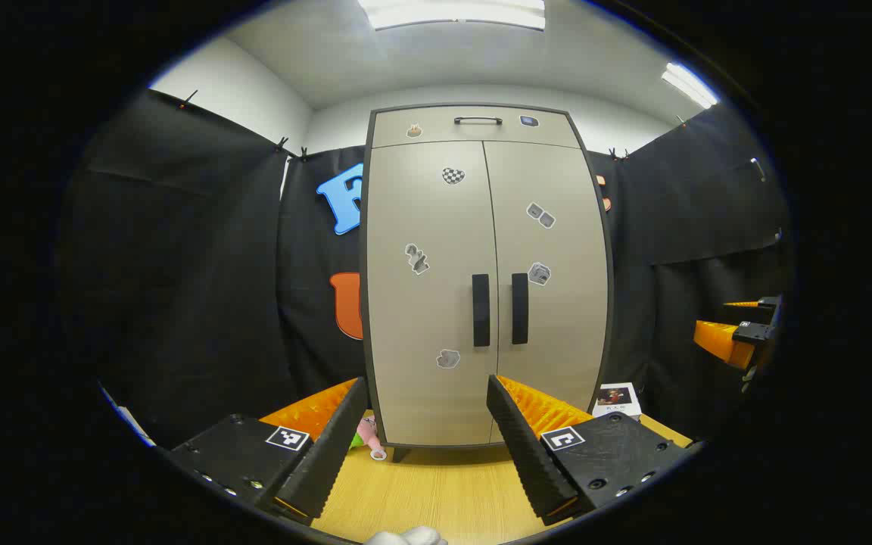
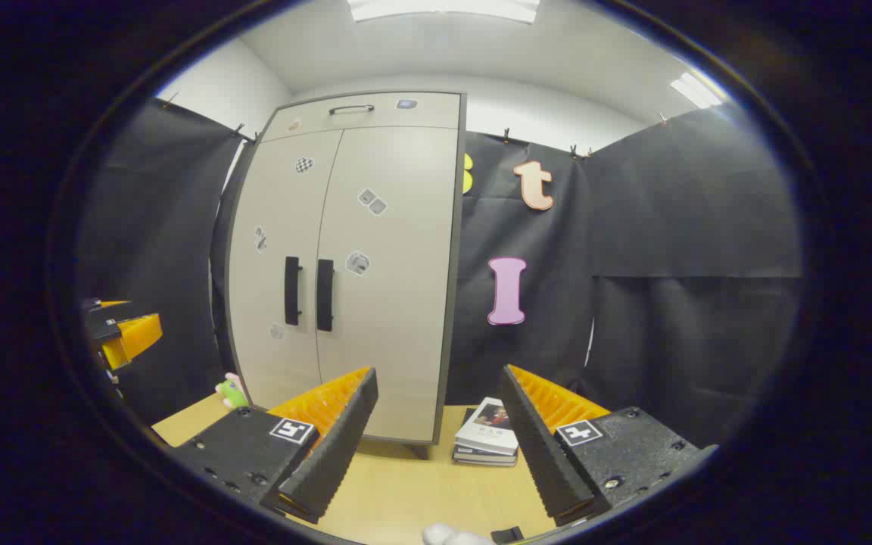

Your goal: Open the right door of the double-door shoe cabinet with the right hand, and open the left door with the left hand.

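beige double-door shoe cabinet (image 1: 485, 280) upright on the wooden tabletop (image 1: 443, 492), both doors shut | your left claw (image 1: 425, 446) and right claw (image 2: 440, 439) gape wide, empty | you're hanging back, probably lining up on the black bar handles (image 1: 500, 309)

We see a beige cabinet (image 1: 436, 303) with black handles (image 1: 481, 310), a checkered sticker (image 1: 453, 175), standing on a pale wooden table (image 1: 443, 492).
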The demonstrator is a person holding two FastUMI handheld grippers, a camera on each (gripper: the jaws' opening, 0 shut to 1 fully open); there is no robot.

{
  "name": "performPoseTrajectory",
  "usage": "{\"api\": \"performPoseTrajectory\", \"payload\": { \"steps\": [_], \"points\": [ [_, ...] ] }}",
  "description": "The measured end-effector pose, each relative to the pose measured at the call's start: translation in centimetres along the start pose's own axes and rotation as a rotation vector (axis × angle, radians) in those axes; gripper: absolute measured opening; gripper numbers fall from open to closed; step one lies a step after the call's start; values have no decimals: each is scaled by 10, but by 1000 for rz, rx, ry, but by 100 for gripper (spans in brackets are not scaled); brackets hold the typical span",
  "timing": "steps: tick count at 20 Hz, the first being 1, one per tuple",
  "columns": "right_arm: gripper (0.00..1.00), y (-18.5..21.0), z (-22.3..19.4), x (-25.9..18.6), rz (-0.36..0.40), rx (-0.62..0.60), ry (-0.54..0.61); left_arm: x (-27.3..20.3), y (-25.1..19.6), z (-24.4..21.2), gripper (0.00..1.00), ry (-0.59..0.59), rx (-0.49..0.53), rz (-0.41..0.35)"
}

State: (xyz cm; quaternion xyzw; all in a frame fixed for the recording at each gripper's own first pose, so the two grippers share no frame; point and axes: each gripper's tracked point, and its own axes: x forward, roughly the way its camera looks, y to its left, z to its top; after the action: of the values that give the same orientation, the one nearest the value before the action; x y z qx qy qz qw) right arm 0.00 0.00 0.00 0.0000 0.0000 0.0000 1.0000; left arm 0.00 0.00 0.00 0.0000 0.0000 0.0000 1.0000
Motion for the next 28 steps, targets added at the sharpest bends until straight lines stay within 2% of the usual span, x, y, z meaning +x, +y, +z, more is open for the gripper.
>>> {"api": "performPoseTrajectory", "payload": {
  "steps": [13,18,23,28],
  "points": [
    [100,4,2,-7,-14,21,19,-7,-1,3,95,-11,-2,-22],
    [100,14,-3,5,-13,25,48,-13,7,5,95,-8,12,-16],
    [100,46,5,48,29,27,45,-17,14,7,95,-29,37,14],
    [100,98,22,114,90,9,20,-26,26,2,96,7,55,82]
  ]
}}
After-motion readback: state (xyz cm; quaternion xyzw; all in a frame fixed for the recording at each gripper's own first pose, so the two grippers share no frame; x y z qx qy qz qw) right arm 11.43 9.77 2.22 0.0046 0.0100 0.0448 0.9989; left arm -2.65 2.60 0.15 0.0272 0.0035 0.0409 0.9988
